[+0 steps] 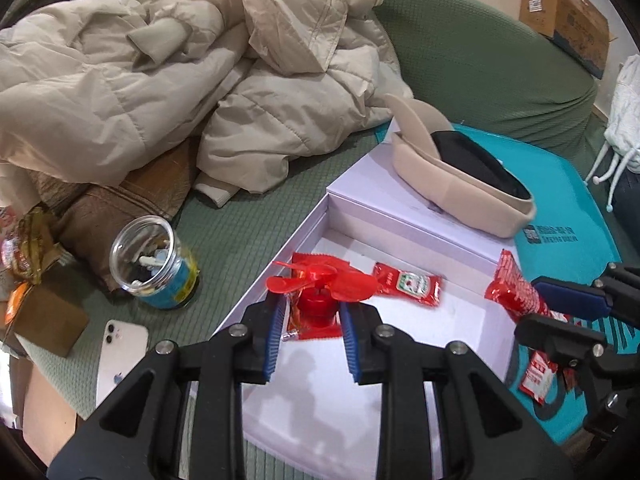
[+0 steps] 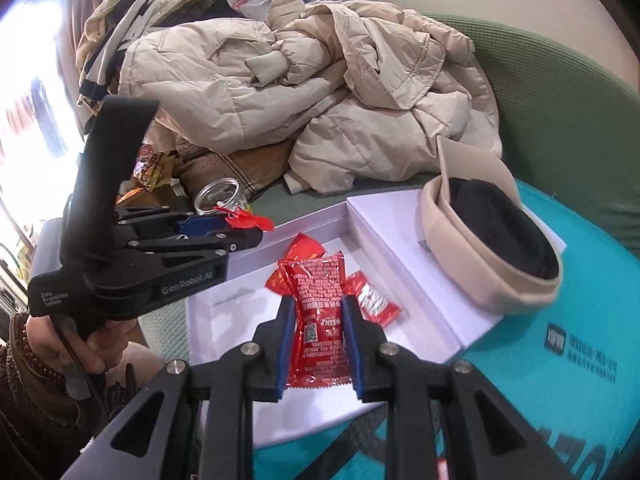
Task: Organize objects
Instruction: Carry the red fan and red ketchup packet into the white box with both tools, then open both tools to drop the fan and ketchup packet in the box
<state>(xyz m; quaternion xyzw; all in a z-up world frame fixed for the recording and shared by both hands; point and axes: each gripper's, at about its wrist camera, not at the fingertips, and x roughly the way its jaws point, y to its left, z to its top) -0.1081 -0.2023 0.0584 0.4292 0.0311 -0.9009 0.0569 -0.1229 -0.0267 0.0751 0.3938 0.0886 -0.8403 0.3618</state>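
My left gripper is shut on a small red fan and holds it over the open white box; it also shows in the right wrist view. My right gripper is shut on a red Heinz ketchup packet, held over the box; it also shows in the left wrist view, at the box's right edge. Two red packets lie in the box.
A beige cap rests on the box lid. A beige down jacket is piled on the green sofa. A clear jar, a white phone and snack bags lie left. A teal board with another packet is right.
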